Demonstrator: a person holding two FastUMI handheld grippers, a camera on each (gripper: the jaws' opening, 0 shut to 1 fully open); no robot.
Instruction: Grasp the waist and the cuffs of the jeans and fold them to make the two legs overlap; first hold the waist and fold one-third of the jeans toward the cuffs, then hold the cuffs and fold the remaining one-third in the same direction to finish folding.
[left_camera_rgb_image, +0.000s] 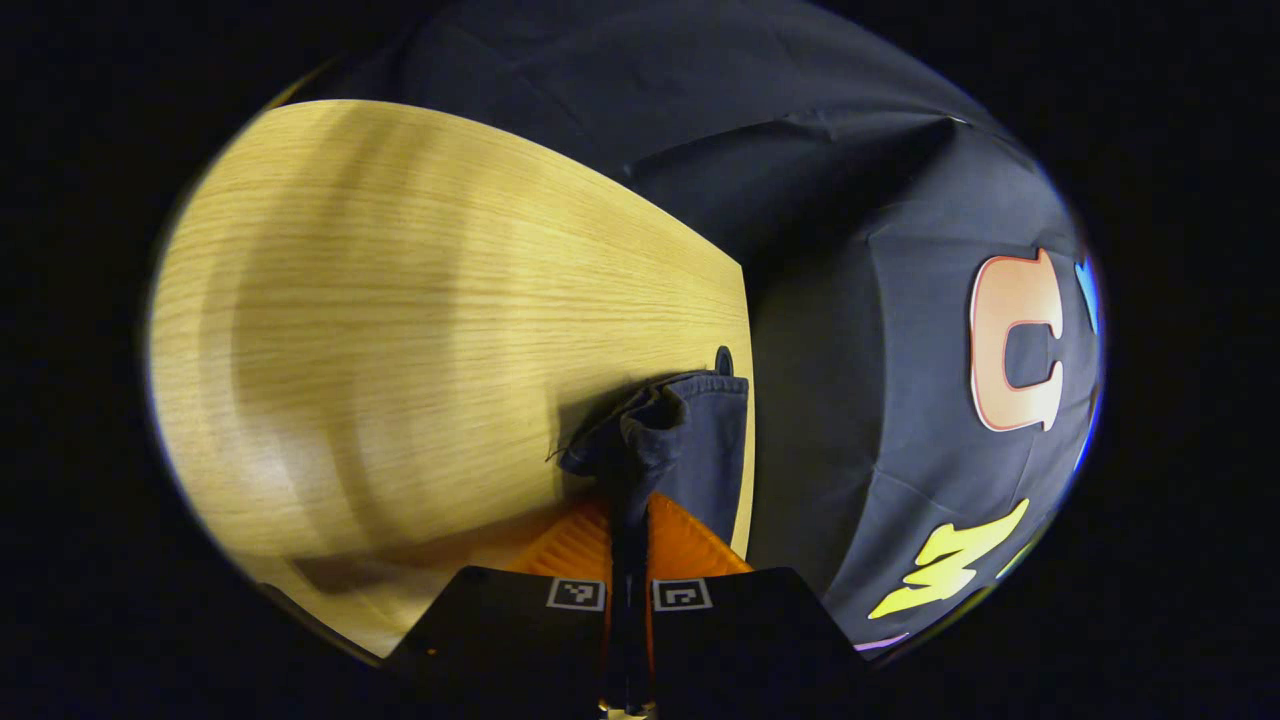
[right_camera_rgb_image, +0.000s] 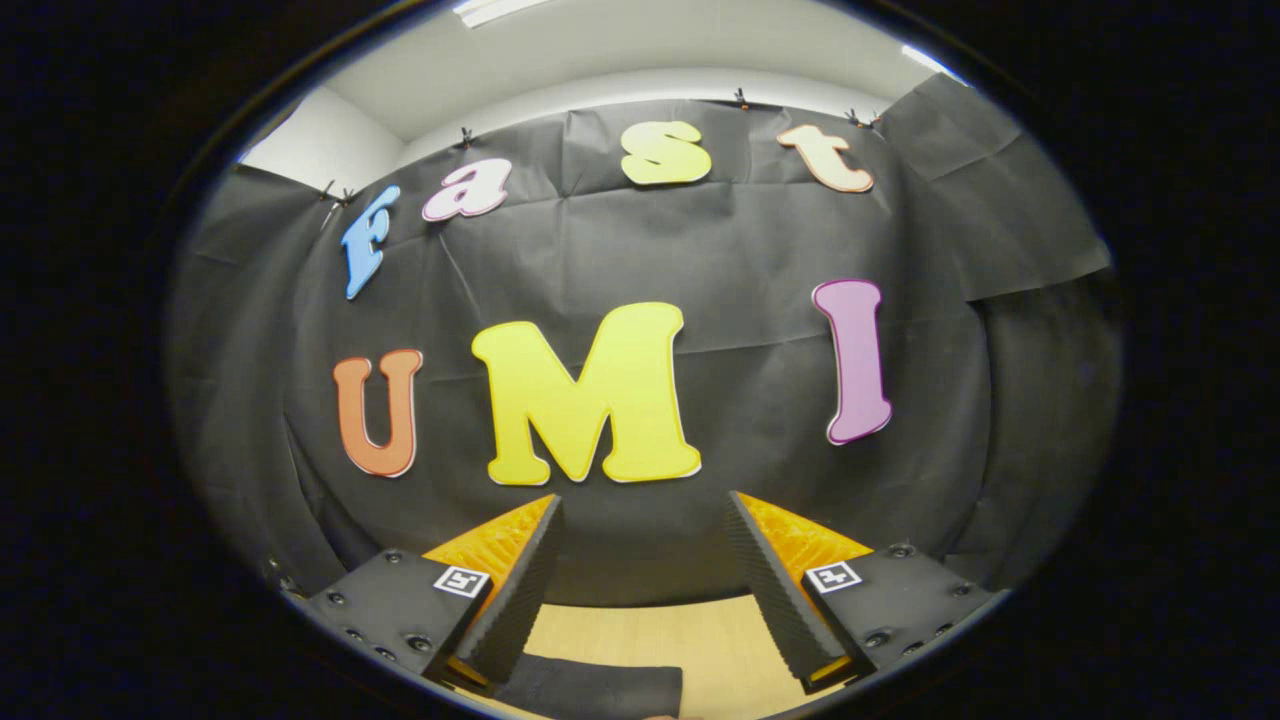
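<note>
Pinched right between the orange fingers (left_camera_rgb_image: 690, 545) of the left gripper (left_camera_rgb_image: 628, 530), jaws closed tight on it, is a bunched dark-blue bit of the jeans (left_camera_rgb_image: 700, 425), held near the table (left_camera_rgb_image: 400, 330) edge, though waist or cuff can't be told. Over on the right gripper (right_camera_rgb_image: 640, 560), the jaws are spread wide with nothing gripped, and a dark strip of denim is seen on the table just below them. With so little cloth caught, it could probably slip out mid-fold, or the legs could end up misaligned.
</note>
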